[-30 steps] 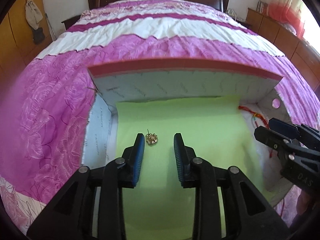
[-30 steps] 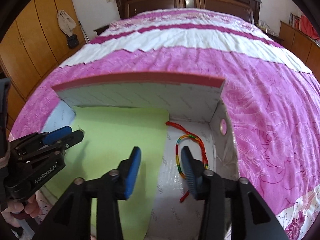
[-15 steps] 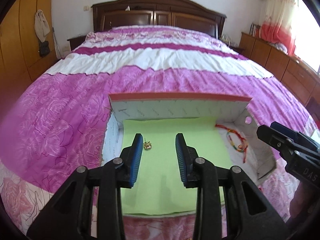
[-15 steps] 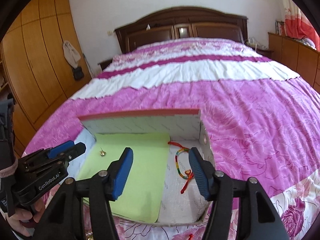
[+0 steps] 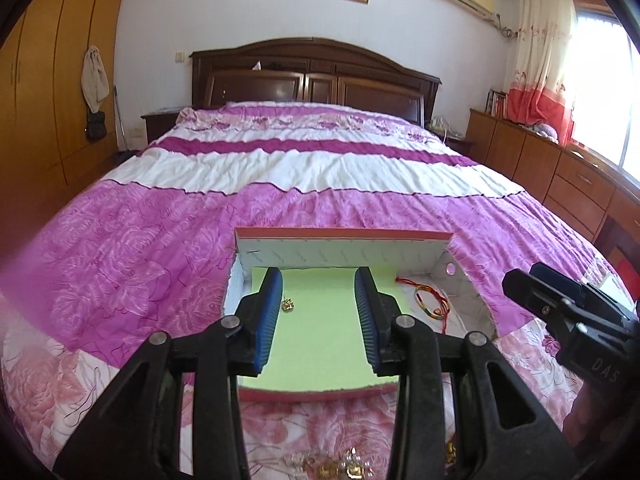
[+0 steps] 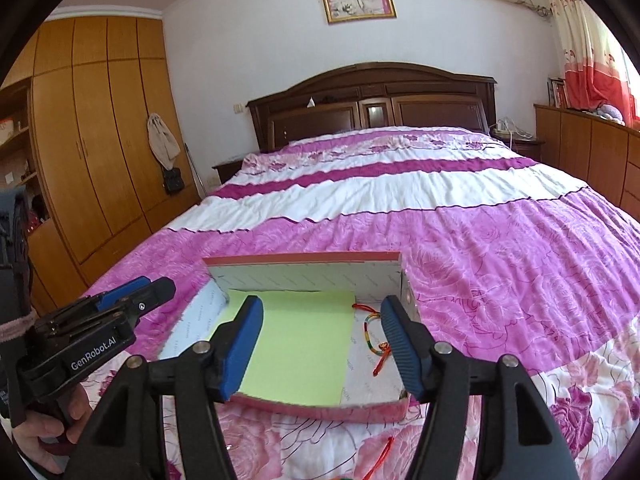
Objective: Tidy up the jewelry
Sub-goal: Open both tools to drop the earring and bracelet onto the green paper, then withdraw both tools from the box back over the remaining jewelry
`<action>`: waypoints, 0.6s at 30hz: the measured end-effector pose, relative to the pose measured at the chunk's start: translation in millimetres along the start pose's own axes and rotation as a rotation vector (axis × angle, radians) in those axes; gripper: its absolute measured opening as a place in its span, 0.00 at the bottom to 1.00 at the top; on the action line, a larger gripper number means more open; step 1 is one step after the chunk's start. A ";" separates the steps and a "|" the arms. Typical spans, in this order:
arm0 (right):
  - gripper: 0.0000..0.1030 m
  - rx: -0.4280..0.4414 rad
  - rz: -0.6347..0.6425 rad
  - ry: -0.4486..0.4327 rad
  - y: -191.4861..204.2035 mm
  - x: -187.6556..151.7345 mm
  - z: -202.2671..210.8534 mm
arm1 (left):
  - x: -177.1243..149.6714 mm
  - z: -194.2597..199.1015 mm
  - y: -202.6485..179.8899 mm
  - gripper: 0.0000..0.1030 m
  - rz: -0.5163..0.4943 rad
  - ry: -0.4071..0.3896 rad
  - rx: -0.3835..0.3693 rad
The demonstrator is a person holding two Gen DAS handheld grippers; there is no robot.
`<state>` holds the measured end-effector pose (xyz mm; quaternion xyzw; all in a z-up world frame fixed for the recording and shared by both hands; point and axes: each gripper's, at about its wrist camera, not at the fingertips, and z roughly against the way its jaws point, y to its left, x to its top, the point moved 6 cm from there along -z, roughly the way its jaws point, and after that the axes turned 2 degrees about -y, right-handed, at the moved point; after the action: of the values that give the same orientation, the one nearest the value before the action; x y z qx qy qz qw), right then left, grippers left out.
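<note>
Left gripper (image 5: pixel 320 316): wide open, nothing between the blue pads, hanging over the near half of the box.
Right gripper (image 6: pixel 322 344): also spread wide, holding nothing, over the box's near right part.
Box (image 5: pixel 344 240): shallow, pink-edged, white-lined, sitting on the pink floral bedspread (image 5: pixel 140 248); near rim partly blocked by gripper fingers in both views.
Green sheet (image 5: pixel 320 344): covers the left and middle of the box floor.
Gold earring (image 5: pixel 287 304): on the green sheet, left side, just beside the left gripper's left pad; tiny, shape hard to make out, hidden behind the left finger in the right wrist view.
Rainbow cord bracelet (image 5: pixel 428 300): with red string ends, on the white lining right of the sheet; partly covered by the right pad in the right wrist view.
More jewelry (image 5: pixel 344 468): gold and clear bits on the bedspread at the near edge, cut off by the frame, can't tell what they are.
Red cord (image 6: pixel 386 450): on the bedspread near the box, mostly hidden.
</note>
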<state>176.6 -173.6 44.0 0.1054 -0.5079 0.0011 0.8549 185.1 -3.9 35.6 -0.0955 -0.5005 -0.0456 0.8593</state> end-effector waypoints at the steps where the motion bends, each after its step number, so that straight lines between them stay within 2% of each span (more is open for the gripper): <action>1: 0.62 0.002 -0.003 -0.006 -0.4 -0.5 3.9 | -0.6 4.7 -0.6 0.29 -0.002 -0.009 0.002; 10: 0.65 -0.009 -0.007 -0.074 0.6 -3.6 48.8 | -7.0 41.4 -3.9 0.32 -0.012 -0.042 -0.024; 18: 0.66 -0.019 -0.011 -0.015 -4.4 -27.1 70.3 | -24.1 58.8 -11.4 0.33 -0.024 0.002 -0.065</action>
<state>102.9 -187.8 52.1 0.1000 -0.5136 -0.0091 0.8522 121.2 -3.2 44.2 -0.1174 -0.4992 -0.0724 0.8554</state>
